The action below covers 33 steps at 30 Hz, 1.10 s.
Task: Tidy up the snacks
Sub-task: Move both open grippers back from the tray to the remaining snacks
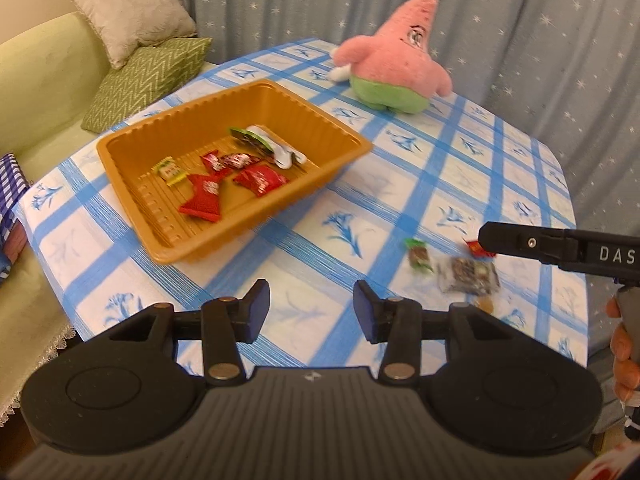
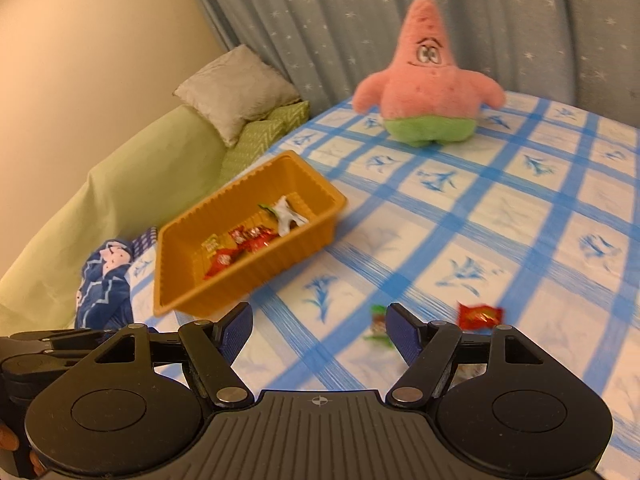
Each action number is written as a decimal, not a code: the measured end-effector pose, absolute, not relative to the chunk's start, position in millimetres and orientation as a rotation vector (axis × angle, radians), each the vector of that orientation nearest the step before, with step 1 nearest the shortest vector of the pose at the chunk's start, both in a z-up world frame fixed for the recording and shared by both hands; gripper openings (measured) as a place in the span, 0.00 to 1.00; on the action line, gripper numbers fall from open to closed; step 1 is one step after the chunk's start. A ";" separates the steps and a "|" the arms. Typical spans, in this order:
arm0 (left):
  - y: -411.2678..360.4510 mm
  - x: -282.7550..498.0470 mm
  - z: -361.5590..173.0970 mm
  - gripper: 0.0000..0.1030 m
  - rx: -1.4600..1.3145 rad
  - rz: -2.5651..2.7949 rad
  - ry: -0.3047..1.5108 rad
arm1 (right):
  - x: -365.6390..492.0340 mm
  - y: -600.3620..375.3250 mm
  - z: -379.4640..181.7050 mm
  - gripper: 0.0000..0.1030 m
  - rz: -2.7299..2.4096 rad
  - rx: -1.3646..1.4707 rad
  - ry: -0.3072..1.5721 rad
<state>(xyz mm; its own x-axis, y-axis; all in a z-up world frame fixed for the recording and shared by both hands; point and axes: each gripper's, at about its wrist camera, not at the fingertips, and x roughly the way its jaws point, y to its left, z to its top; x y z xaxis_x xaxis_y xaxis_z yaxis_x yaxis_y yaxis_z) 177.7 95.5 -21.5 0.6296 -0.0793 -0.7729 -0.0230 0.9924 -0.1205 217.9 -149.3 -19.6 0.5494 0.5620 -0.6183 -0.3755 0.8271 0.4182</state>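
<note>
Snacks lie in two groups on the checked tablecloth [image 1: 400, 184]: several wrapped pieces inside the orange tray [image 1: 132, 148], and a green-wrapped candy [image 1: 419, 255], a red packet [image 2: 479, 316] and a clear packet [image 1: 469, 276] loose beside it. Left gripper [image 1: 312, 310] and right gripper [image 2: 319, 334] stand open, empty, above bare cloth. A pink plush star [image 2: 428, 80] sits well beyond.
</note>
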 end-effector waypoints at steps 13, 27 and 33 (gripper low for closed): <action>53.6 157.8 -39.7 0.42 -0.072 -0.108 0.942 | 182.6 -191.5 -37.4 0.71 0.486 0.225 0.862; 14.5 160.3 -57.8 0.42 -0.003 -0.198 0.975 | 169.4 -219.6 -62.5 0.71 0.409 0.186 0.910; 5.0 169.7 -65.7 0.42 0.018 -0.227 0.985 | 170.5 -225.3 -71.9 0.71 0.396 0.166 0.920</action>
